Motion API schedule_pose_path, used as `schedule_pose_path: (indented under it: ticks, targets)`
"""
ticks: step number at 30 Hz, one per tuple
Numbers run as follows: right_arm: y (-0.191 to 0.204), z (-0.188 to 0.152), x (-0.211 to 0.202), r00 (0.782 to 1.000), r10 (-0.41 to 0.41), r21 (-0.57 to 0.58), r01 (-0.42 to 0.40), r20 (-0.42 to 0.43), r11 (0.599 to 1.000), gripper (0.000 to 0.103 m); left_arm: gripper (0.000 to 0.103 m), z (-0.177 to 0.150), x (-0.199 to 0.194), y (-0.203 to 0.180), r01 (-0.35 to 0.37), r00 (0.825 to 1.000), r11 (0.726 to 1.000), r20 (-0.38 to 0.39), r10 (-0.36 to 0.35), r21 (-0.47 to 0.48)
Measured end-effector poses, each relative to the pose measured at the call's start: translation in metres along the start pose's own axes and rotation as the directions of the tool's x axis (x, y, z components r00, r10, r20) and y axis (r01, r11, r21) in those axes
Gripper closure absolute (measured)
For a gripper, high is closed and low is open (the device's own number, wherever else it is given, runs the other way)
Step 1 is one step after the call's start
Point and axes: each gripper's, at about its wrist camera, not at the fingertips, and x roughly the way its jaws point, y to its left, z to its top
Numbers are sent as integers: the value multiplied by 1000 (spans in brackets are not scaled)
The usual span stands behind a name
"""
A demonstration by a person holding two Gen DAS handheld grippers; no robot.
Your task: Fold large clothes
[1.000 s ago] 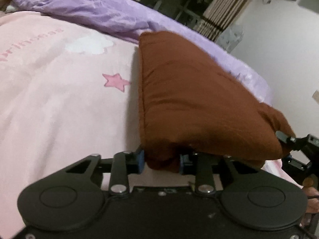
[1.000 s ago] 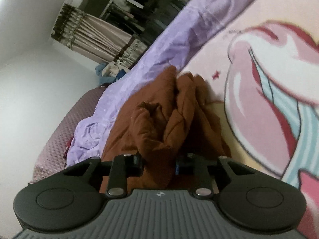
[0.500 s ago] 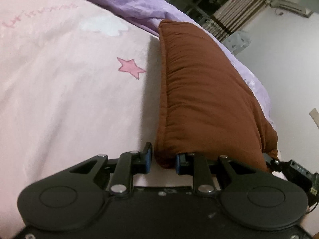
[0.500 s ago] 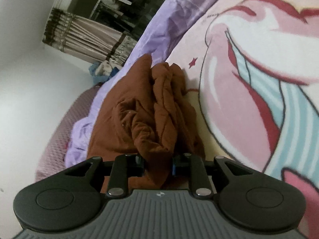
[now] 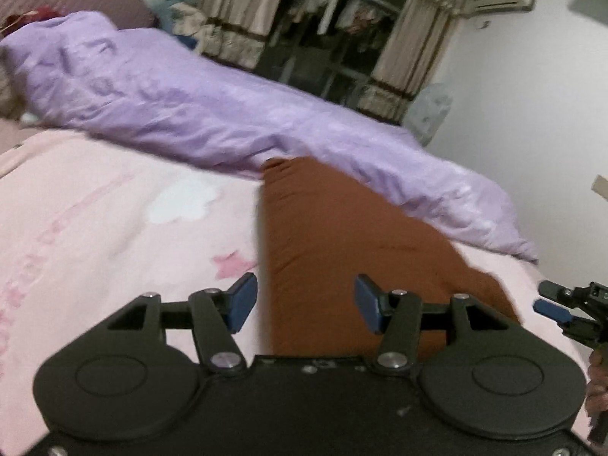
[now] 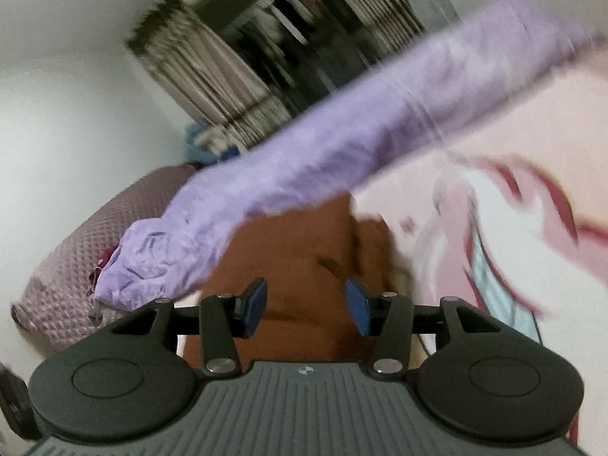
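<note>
A folded brown garment (image 5: pixel 342 235) lies flat on the pink bedspread (image 5: pixel 95 228), against the purple duvet. My left gripper (image 5: pixel 304 302) is open and empty, held above the garment's near end. In the right wrist view the same brown garment (image 6: pixel 304 250) lies below my right gripper (image 6: pixel 304 304), which is open and empty. The right gripper also shows at the right edge of the left wrist view (image 5: pixel 570 311), beside the garment's right end.
A rolled purple duvet (image 5: pixel 228 114) runs along the far side of the bed. A mauve headboard (image 6: pixel 68 258) stands at one end. An open wardrobe with curtains (image 5: pixel 334 30) and a white wall are behind. The pink bedspread carries a cartoon print (image 6: pixel 513 247).
Both grippers have let go of the brown garment and opened. Both have lifted and pulled back, and the garment now lies flat on the bed.
</note>
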Motion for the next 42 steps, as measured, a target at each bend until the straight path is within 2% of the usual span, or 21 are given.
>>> schedule_pose_path:
  ticks: [2,5,7,10,14,23,29,33,38,42]
  targets:
    - [28,-1,6,998,-43,-139,49,44,989,61,49,4,11,-14,23,1000,999,7,-23,23]
    - [51,-9,31,993,-113,-261,117,29,958,76,49,1,34,-36,43,999,996,-8,-42,82]
    - [55,-17,51,984,-179,-298,174,13,939,77,49,-4,52,-44,44,998,993,-39,-40,106]
    - [54,-32,74,952,-305,-369,291,23,883,84,49,-13,82,-45,28,995,994,-101,-18,105]
    - [47,-46,90,934,-356,-384,327,-5,863,89,49,-21,100,-40,2,993,995,-117,9,99]
    - [37,-58,87,935,-355,-366,326,-12,871,90,46,-26,98,-35,17,991,994,-132,-3,109]
    - [50,-38,79,932,-361,-374,329,-19,867,88,47,-1,91,-39,14,994,993,-111,0,120]
    - [65,-23,78,938,-346,-384,320,4,866,85,47,18,95,-39,-2,997,992,-82,13,127]
    - [80,-3,98,946,-324,-398,306,23,865,84,44,40,113,-48,-19,998,987,-64,30,162]
    - [72,2,128,937,-347,-375,315,-21,872,84,44,41,144,-47,-38,991,986,-120,58,163]
